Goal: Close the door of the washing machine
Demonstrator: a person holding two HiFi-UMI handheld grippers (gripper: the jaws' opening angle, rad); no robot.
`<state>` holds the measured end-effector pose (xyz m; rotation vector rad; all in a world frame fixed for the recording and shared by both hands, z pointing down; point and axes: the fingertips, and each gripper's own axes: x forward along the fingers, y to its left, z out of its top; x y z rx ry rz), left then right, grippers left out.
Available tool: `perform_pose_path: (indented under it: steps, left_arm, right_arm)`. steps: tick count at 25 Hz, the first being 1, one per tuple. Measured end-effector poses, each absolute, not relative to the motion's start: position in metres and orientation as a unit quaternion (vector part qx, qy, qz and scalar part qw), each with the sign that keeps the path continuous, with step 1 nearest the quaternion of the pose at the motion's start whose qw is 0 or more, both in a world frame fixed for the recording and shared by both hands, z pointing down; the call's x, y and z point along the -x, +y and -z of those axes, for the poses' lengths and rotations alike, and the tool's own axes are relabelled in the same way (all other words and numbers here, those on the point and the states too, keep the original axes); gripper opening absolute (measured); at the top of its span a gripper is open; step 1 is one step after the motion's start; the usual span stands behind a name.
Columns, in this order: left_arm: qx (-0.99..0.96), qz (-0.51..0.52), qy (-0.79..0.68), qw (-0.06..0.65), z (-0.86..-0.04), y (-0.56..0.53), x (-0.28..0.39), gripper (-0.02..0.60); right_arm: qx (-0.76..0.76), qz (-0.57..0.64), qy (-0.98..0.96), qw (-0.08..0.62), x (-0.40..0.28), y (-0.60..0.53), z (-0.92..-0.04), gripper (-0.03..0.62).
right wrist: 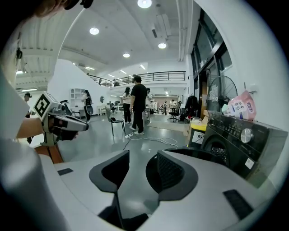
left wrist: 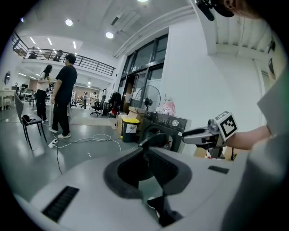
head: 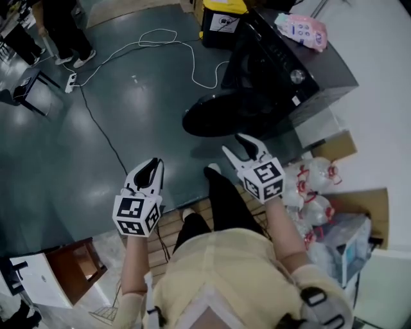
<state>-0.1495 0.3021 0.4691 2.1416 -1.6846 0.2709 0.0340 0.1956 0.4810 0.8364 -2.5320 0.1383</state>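
**Item: washing machine.** Dark front-loader against the white wall, at the upper right of the head view, with a row of controls and a silver knob along its top front.

**Door.** Round and dark. It stands open, swung out from the drum opening over the grey floor on the machine's left in the head view.

**On the machine.** A pink packet lies on the lid near the wall.

**Right gripper.** Held out near the door's rim and pointing towards it. Its own view shows the jaws well apart, with only floor and the door's edge beyond them.

**Left gripper.** Held further back and well apart from the door. Its jaws appear to meet at the tips, though the view is steep, and nothing lies between them.

**Beside the machine.**
- A yellow-lidded bin stands just past its far side.
- A floor fan stands behind that.
- A cardboard box and tied plastic bags lie along the wall on the near side.

**Floor.** A white cable loops from the bin towards a power strip. A black cable runs on from the strip towards the person.

**Further out.**
- A wooden cabinet stands at the lower left.
- A black chair stands in the open floor.
- Two people stand beside the chair.
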Motion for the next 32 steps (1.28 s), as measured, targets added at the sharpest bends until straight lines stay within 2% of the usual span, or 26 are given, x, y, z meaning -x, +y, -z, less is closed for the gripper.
perform_pose_path:
  steps: [14, 23, 32]
  left_arm:
    - [-0.758, -0.1, -0.608, 0.213, -0.481, 0.226, 0.146, 0.041]
    - [-0.763, -0.101, -0.597, 0.227, -0.499, 0.15, 0.139, 0.041]
    - [-0.748, -0.096, -0.61, 0.244, -0.499, 0.068, 0.133, 0.041]
  right_arm:
    - [-0.28, -0.003, -0.917, 0.285, -0.023, 0.111, -0.496, 0.186]
    - [-0.245, 0.065, -0.907, 0.336, -0.015, 0.046, -0.515, 0.186]
    - [-0.187, 0.077, -0.903, 0.38, -0.024, -0.011, -0.532, 0.186]
